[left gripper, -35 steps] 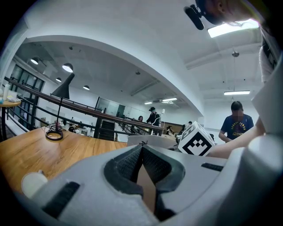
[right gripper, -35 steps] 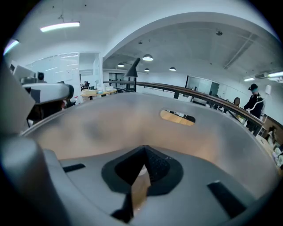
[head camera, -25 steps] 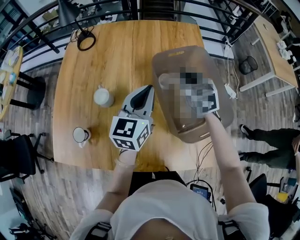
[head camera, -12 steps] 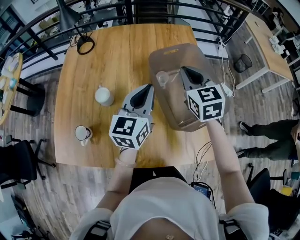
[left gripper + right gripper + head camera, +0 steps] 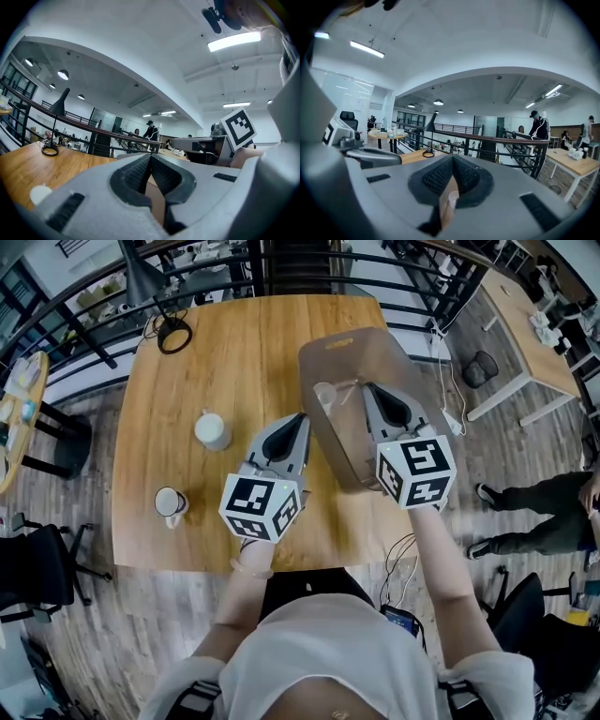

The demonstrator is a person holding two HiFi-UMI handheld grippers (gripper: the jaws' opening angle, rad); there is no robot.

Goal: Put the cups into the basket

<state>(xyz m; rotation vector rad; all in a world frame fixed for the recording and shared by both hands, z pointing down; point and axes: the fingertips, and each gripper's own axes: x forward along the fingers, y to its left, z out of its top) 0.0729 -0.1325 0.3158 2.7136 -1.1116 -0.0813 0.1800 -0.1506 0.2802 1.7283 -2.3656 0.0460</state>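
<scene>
A brown translucent basket [image 5: 375,352] stands on the right side of the wooden table [image 5: 234,343], with a clear cup [image 5: 325,395] inside at its left wall. A white cup [image 5: 212,430] and a white mug [image 5: 171,503] stand on the table's left half. My right gripper [image 5: 370,387] hovers over the basket, shut and empty, its tips just right of the clear cup. My left gripper [image 5: 298,417] is held above the table just left of the basket, shut with nothing in it. In the left gripper view the white cup [image 5: 41,193] shows low at the left.
A black lamp [image 5: 141,273] and a coiled cable [image 5: 172,333] sit at the table's far left corner. Railings [image 5: 281,259] run behind the table. Chairs [image 5: 37,568] stand on the left and another table [image 5: 539,324] on the right. People [image 5: 538,126] stand far off.
My right gripper has risen out of the basket and drawn back toward me, leaving the clear cup inside. My left gripper has drifted slightly.
</scene>
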